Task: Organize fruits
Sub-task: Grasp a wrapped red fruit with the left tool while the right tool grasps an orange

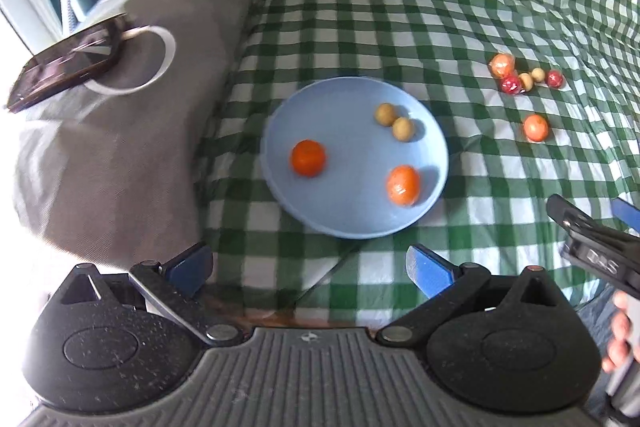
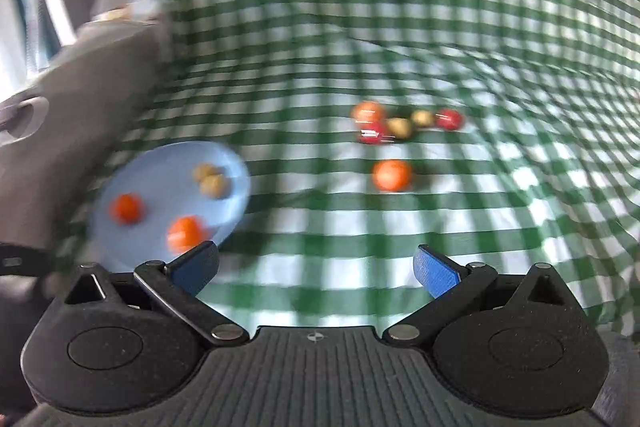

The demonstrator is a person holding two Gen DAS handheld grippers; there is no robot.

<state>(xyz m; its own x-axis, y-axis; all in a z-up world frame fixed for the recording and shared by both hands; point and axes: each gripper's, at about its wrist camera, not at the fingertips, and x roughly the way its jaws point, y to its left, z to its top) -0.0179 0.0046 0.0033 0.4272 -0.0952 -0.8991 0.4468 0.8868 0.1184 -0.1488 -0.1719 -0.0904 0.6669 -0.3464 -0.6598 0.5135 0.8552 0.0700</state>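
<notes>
From the left wrist view, the left gripper [image 1: 310, 269] hangs just short of the blue plate [image 1: 280, 131] with its jaws spread wide and nothing in them. The plate already has two orange fruits [image 1: 307, 157] and two small tan ones [image 1: 386, 114] in it, so I'd say we're roughly halfway. The leftover fruit is off to the right on the green checked cloth [image 1: 400, 7]: a tight little cluster [image 1: 516, 77] and one loner orange fruit [image 1: 535, 127] sitting nearer. The grey cushion [image 1: 140, 127] crowds the plate's left side, with a phone [image 1: 64, 67] perched on it, so probably best not to swing that way. The right wrist view is pretty smeared, but the right gripper [image 2: 316, 269] is also wide open and empty, pointed at that loner fruit [image 2: 392, 175], which I'd grab first: bare cloth all round it, unlike the touching cluster [image 2: 404, 125]. The plate [image 2: 160, 163] sits lower left, so it looks like a short hop over.
</notes>
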